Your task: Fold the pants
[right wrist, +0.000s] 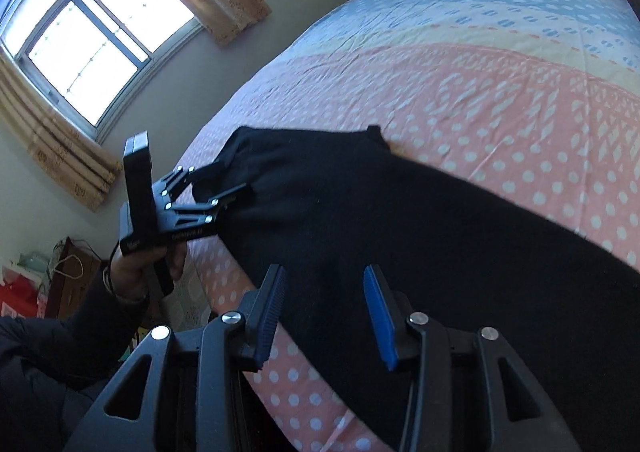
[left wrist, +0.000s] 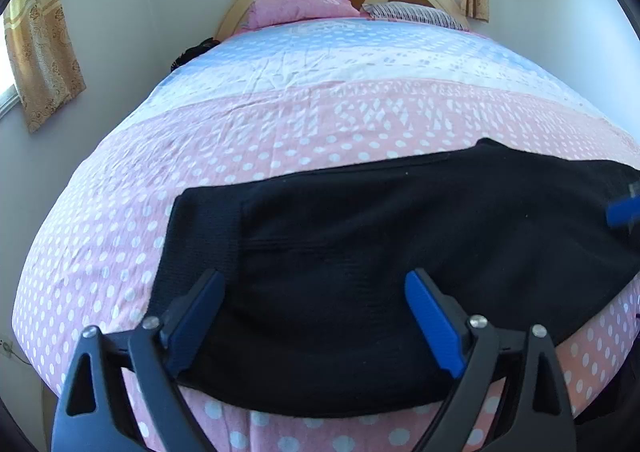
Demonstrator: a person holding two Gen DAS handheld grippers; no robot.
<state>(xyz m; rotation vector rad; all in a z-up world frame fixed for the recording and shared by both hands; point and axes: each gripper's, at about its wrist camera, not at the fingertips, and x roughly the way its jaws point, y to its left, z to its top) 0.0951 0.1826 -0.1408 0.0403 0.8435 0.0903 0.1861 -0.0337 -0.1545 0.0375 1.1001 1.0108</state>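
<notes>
Two grippers, one pair of black pants, and from how things lie I'd say we're somewhere in the middle of this fold, not the end. Starting on the left of the left wrist view: there's a curtain by the wall, then the bed with its pink polka-dot sheet, and the pants are laid across the near edge of it as one long dark band, with what looks like the ribbed waistband at the left end. The left gripper hovers right over that end with its blue pads spread wide, nothing pinched, fabric just lying below the gap. Over at the far right edge of that same view you can catch a bit of blue, which I'd guess is the other claw. Now the right wrist view, left to right again: window, then the person's hand holding the left gripper by the waistband end, then the right gripper over the near edge of the pants. Its jaws are partly apart and there's clear air between the pads, so it isn't holding anything either. So what's done: the pants look flat, fairly smooth and maybe already doubled leg over leg, though they're so dark I can't tell the layers apart. What's left, I reckon: folding that long strip end to end at least once, since it's stretched out along the bed edge.
</notes>
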